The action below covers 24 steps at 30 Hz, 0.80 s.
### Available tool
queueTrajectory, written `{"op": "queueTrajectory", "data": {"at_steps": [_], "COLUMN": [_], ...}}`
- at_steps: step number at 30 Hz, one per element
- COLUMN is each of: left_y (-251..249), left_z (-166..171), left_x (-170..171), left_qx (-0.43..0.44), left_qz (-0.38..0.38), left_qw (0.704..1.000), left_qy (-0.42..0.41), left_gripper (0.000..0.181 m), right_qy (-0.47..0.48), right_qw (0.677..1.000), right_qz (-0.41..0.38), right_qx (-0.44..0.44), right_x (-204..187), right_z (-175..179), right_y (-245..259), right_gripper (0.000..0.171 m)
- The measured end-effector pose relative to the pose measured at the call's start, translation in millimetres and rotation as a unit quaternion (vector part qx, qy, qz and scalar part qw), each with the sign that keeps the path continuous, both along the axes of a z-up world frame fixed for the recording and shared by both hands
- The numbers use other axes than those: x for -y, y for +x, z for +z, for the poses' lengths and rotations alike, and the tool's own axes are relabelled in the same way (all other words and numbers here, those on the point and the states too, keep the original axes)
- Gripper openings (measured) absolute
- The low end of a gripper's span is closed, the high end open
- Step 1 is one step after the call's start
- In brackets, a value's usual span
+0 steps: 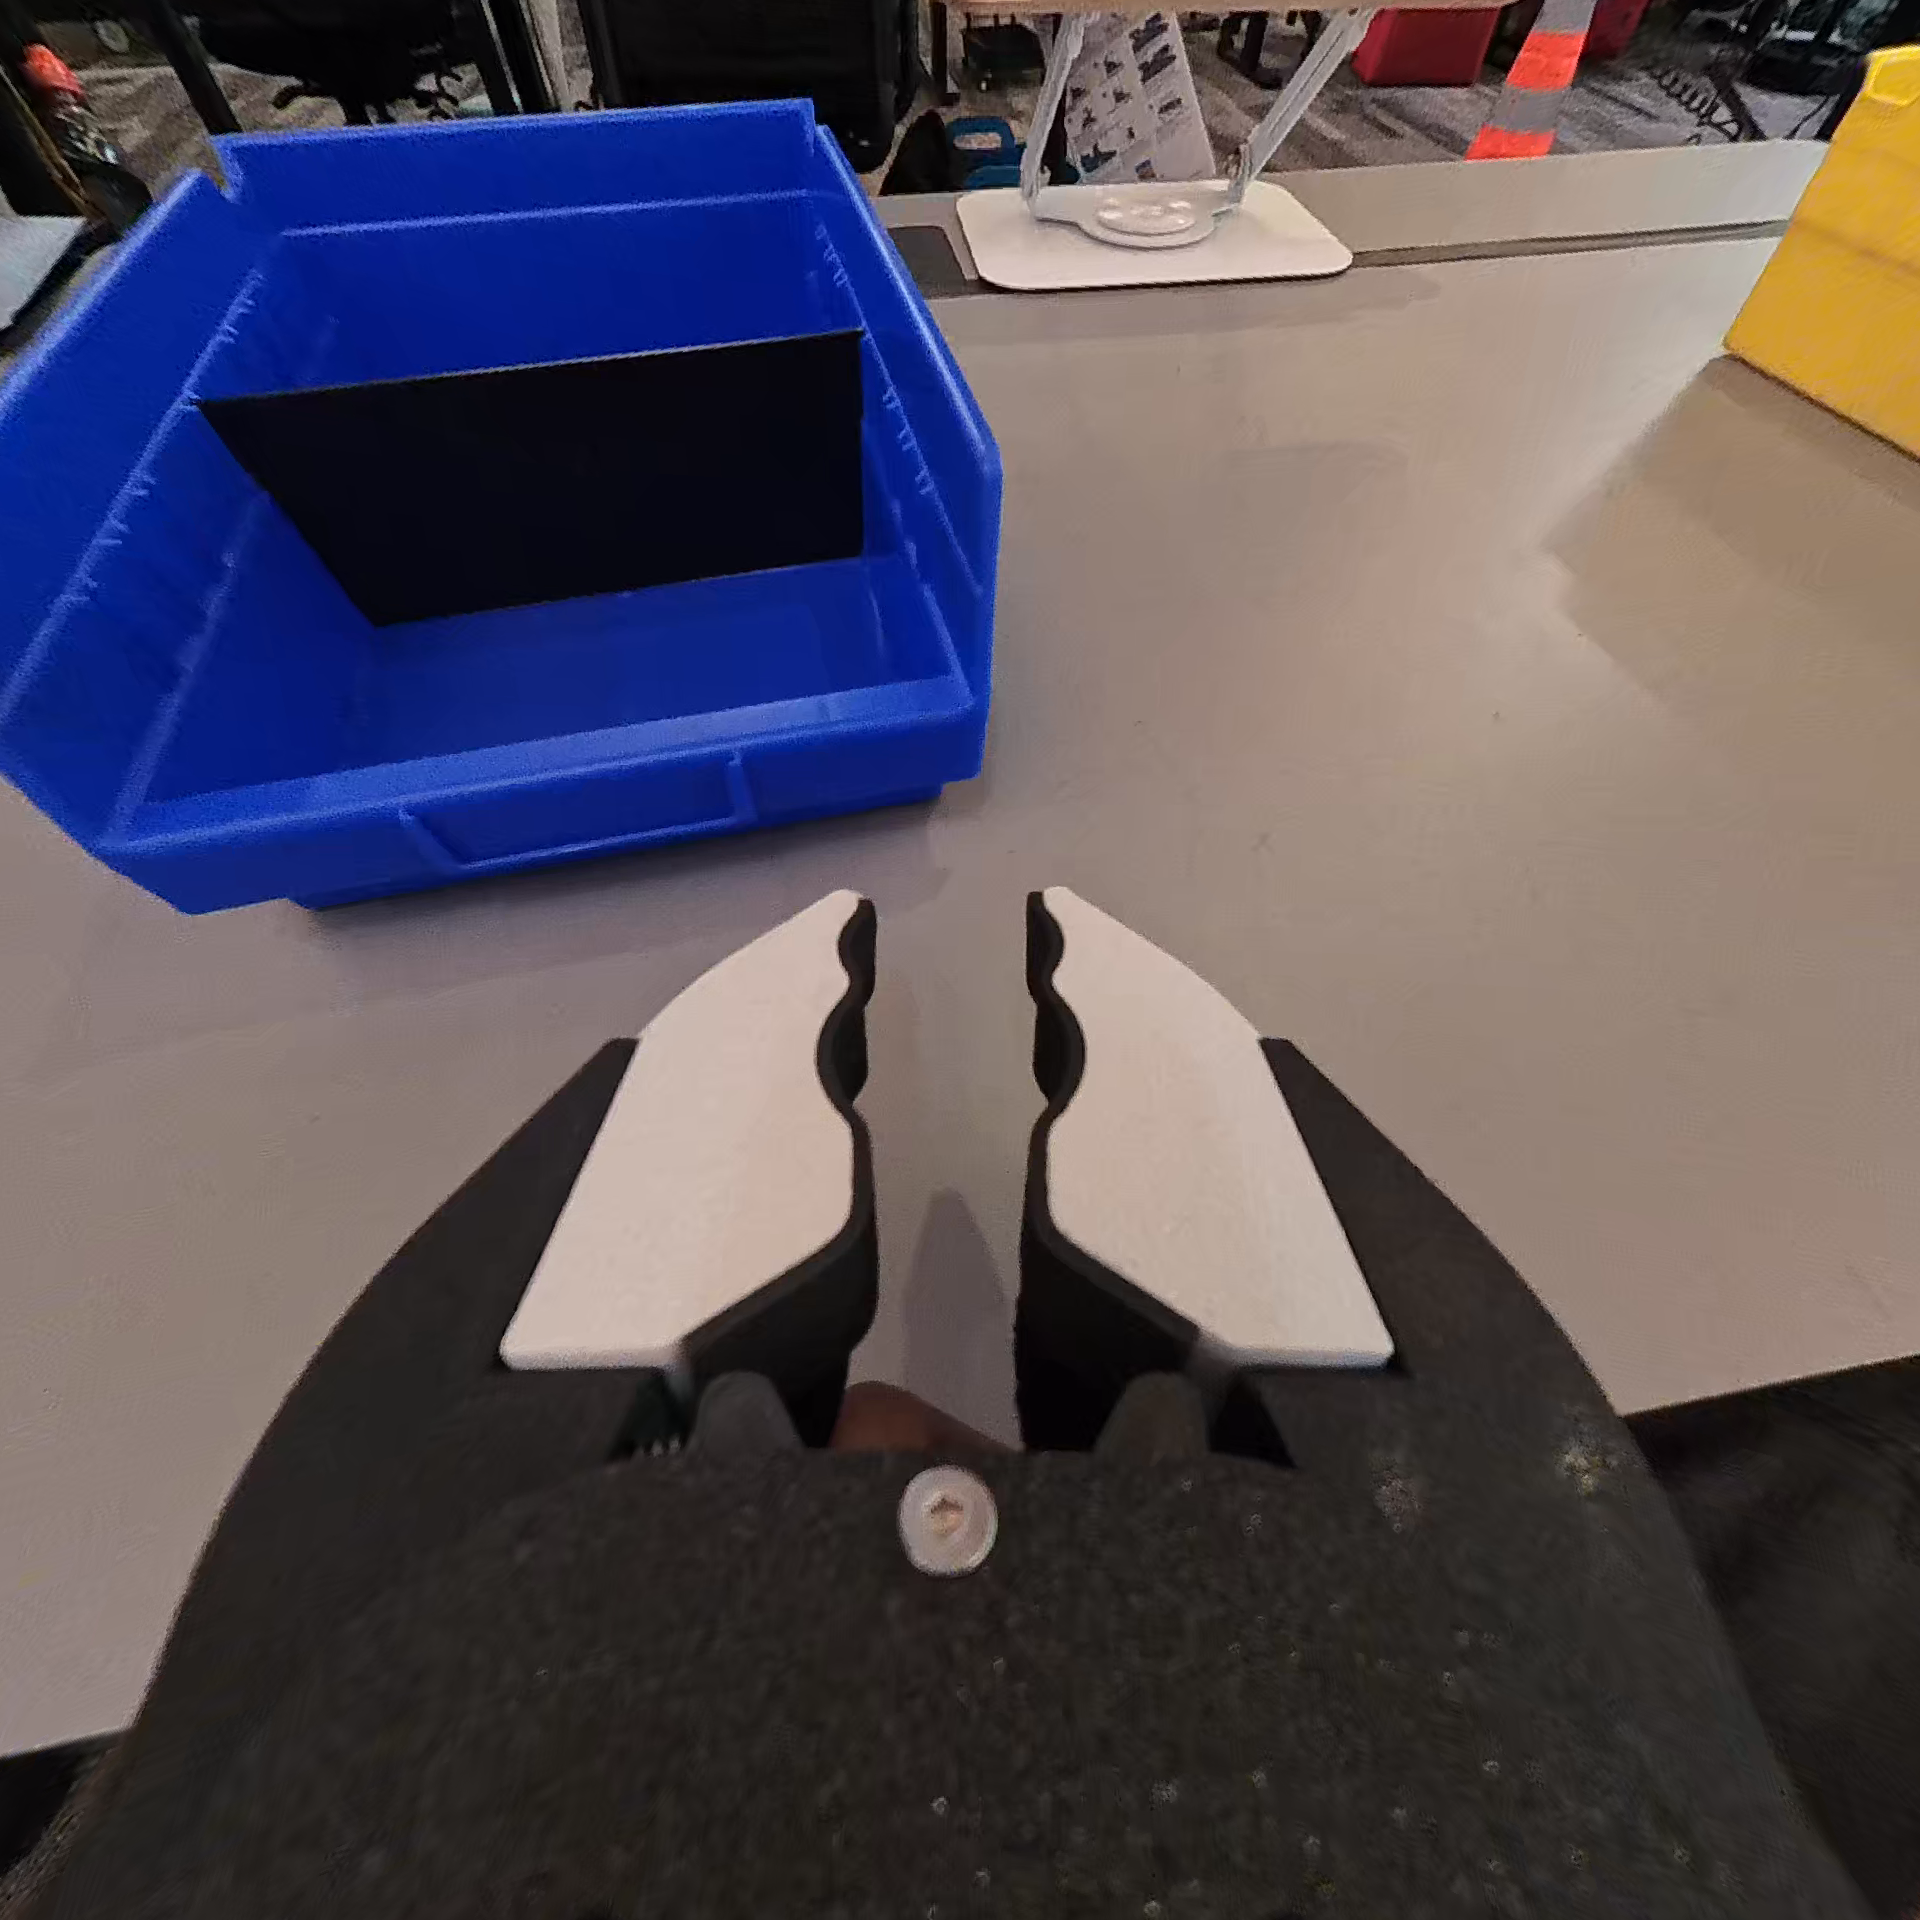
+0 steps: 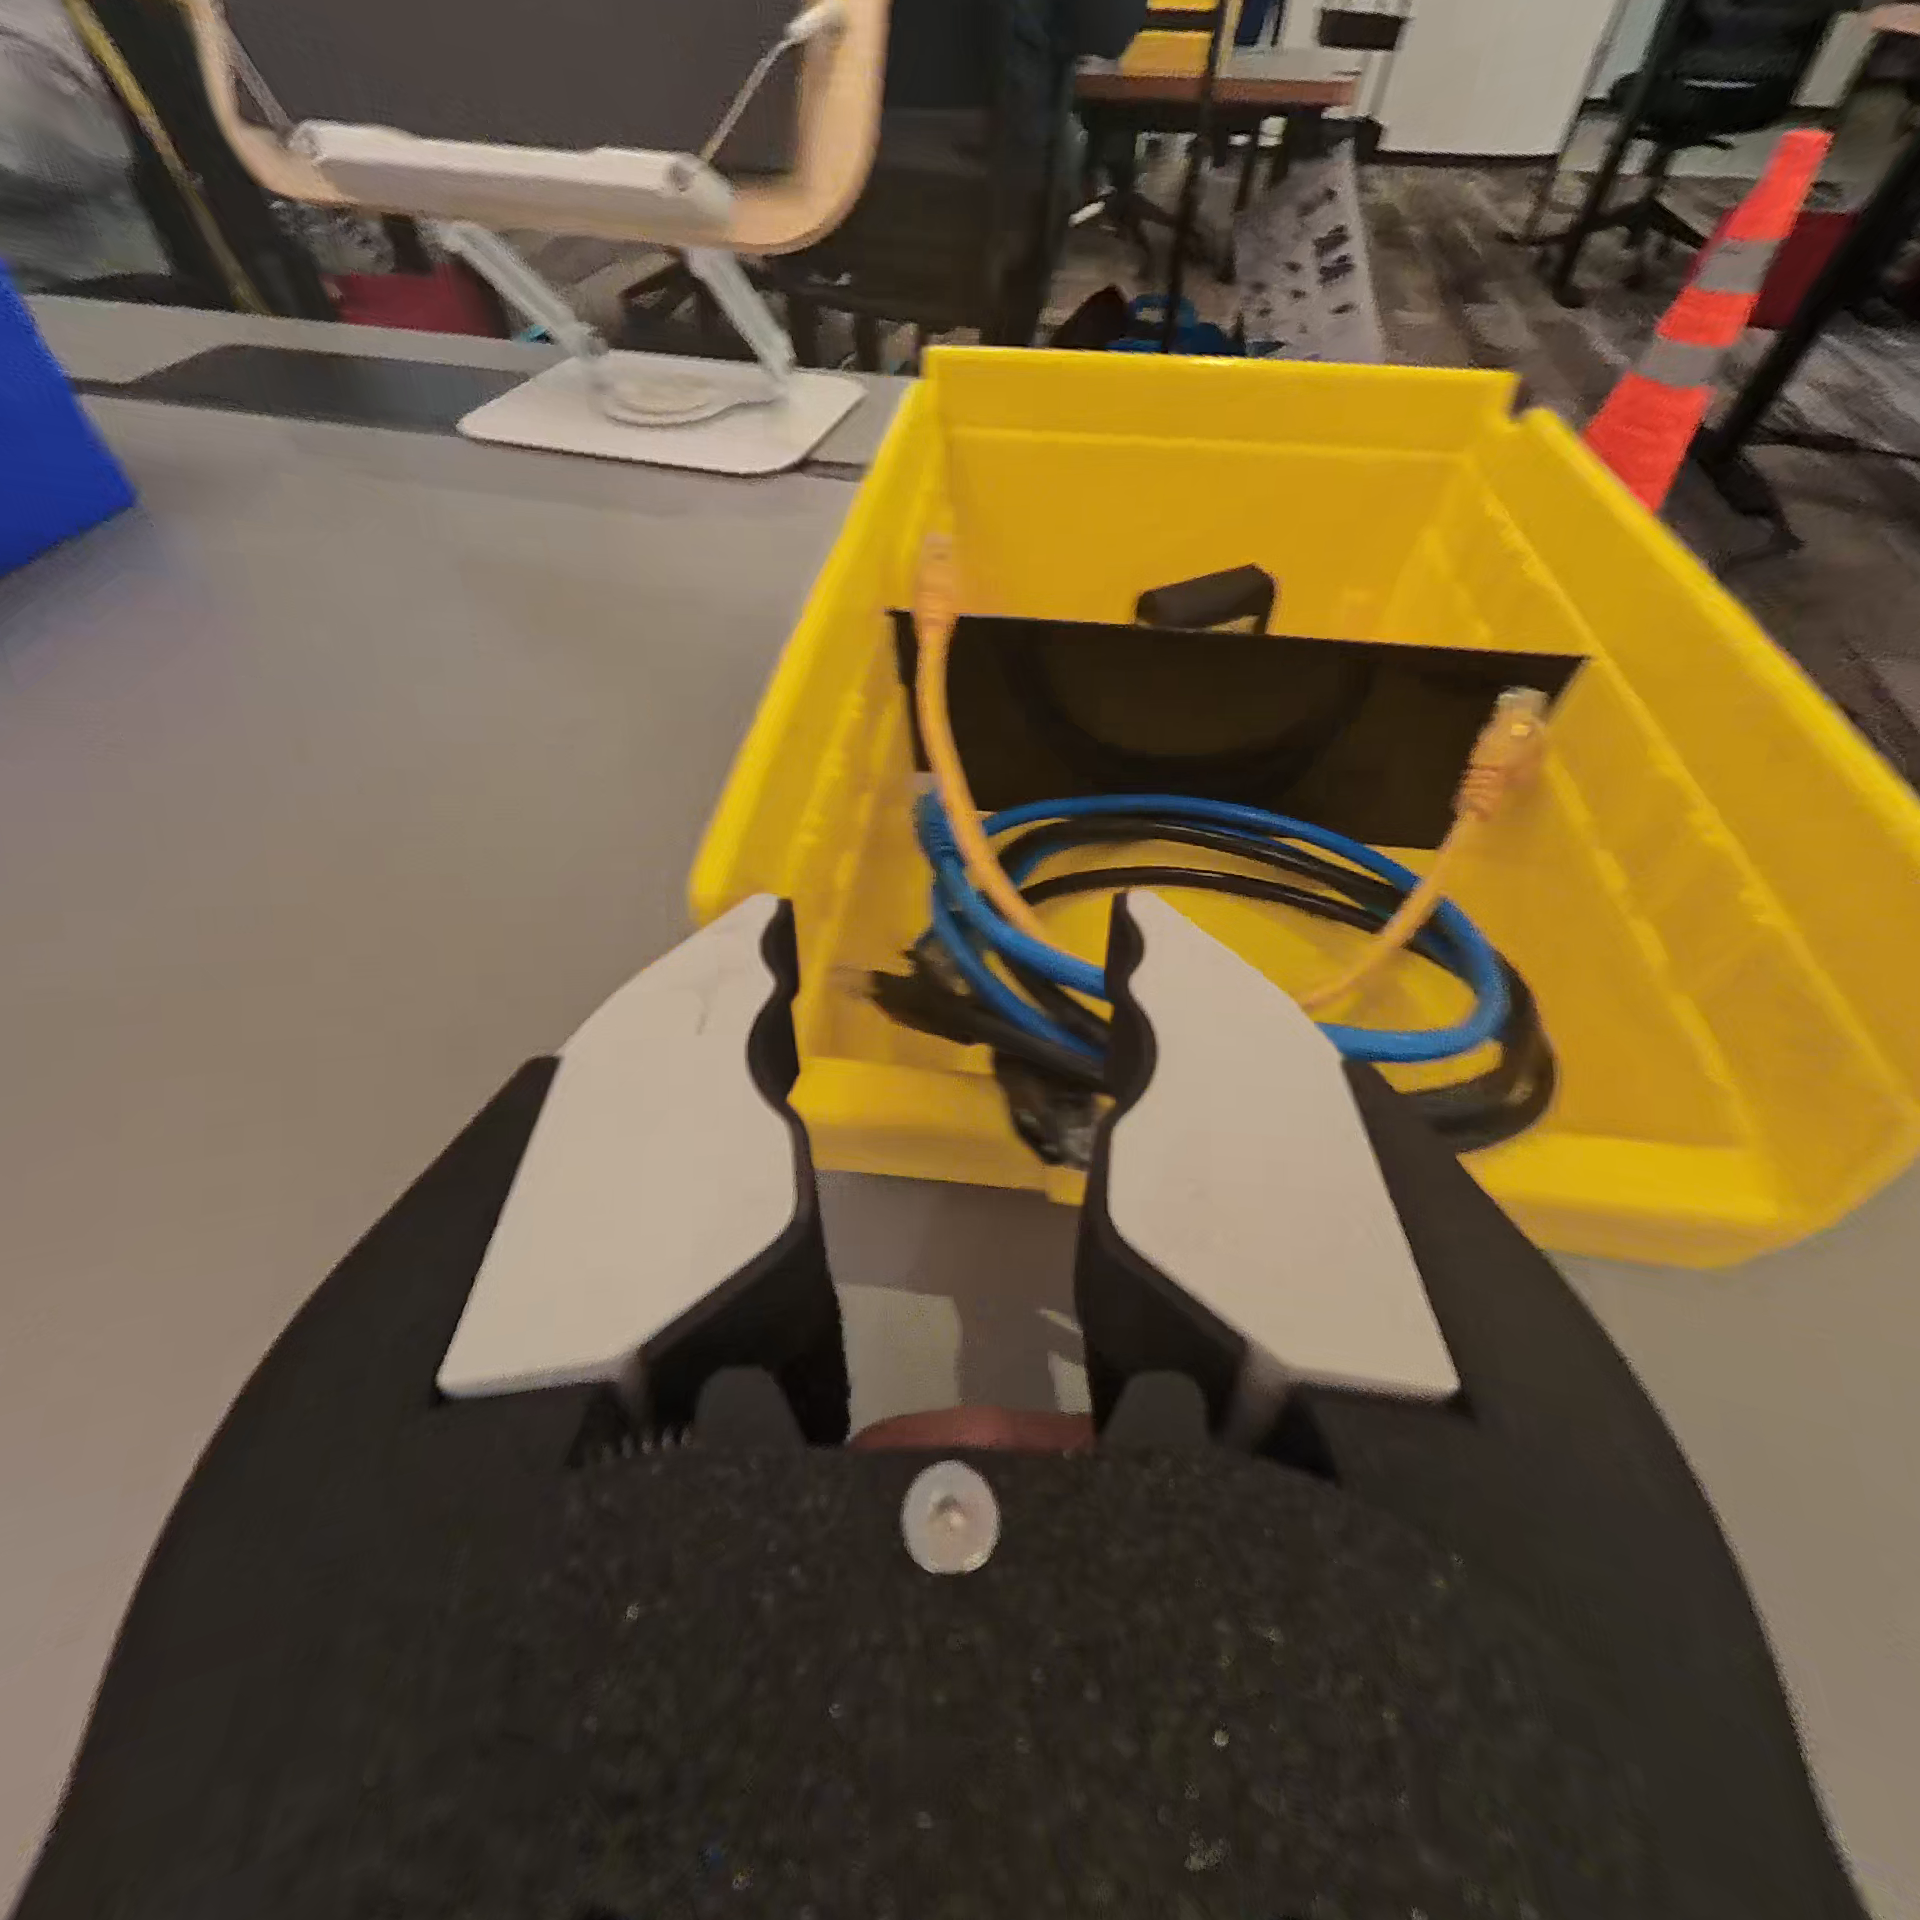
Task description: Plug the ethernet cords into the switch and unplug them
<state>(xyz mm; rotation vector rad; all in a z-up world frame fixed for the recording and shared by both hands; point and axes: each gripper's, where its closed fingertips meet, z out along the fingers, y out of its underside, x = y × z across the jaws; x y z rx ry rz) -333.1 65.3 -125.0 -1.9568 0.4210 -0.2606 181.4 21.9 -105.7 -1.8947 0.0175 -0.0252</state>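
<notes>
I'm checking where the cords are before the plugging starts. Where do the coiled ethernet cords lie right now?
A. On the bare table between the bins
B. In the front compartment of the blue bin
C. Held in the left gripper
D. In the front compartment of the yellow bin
D: the blue cord, black cord and orange cord sit in the yellow bin, in front of its black divider.

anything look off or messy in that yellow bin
A little. In the yellow bin the blue cord, black cord and orange cord lie coiled over one another in the front compartment, and a black cord end droops over the front lip. No damage shows.
</notes>
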Motion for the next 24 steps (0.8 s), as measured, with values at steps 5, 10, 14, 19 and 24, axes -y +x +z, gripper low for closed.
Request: {"op": "queueTrajectory", "data": {"at_steps": [5, 10, 14, 19, 24], "left_y": [-7.9, -21.2, -26.7, -30.1, -26.1], "left_z": [-3.6, -6.6, -6.0, -5.2, -7.2], "left_x": [9.3, 17.8, 19.3, 22.3, 21.2], "left_qx": [-0.021, -0.042, -0.035, -0.055, -0.053], "left_qz": [0.012, 0.031, 0.042, 0.048, 0.039], "left_qw": [1.0, 0.999, 0.998, 0.997, 0.998], "left_qy": [0.0, 0.001, -0.001, 0.008, 0.005], "left_gripper": [0.029, 0.03, 0.031, 0.031, 0.032], "right_qy": [-0.01, 0.05, -0.032, -0.11, -0.072], "right_qw": [1.0, 0.998, 0.996, 0.988, 0.98], "right_qz": [-0.013, -0.016, 0.007, 0.047, 0.154], "right_qx": [0.011, 0.017, 0.08, 0.101, 0.106], "right_x": [-8.3, -5.6, -23.6, -34.0, -25.3], "right_z": [-1.5, 27.0, -5.9, -38.0, -26.7], "right_y": [-18.0, -27.3, -55.6, -97.2, -153.3], "right_gripper": [0.043, 0.048, 0.058, 0.093, 0.065]}}
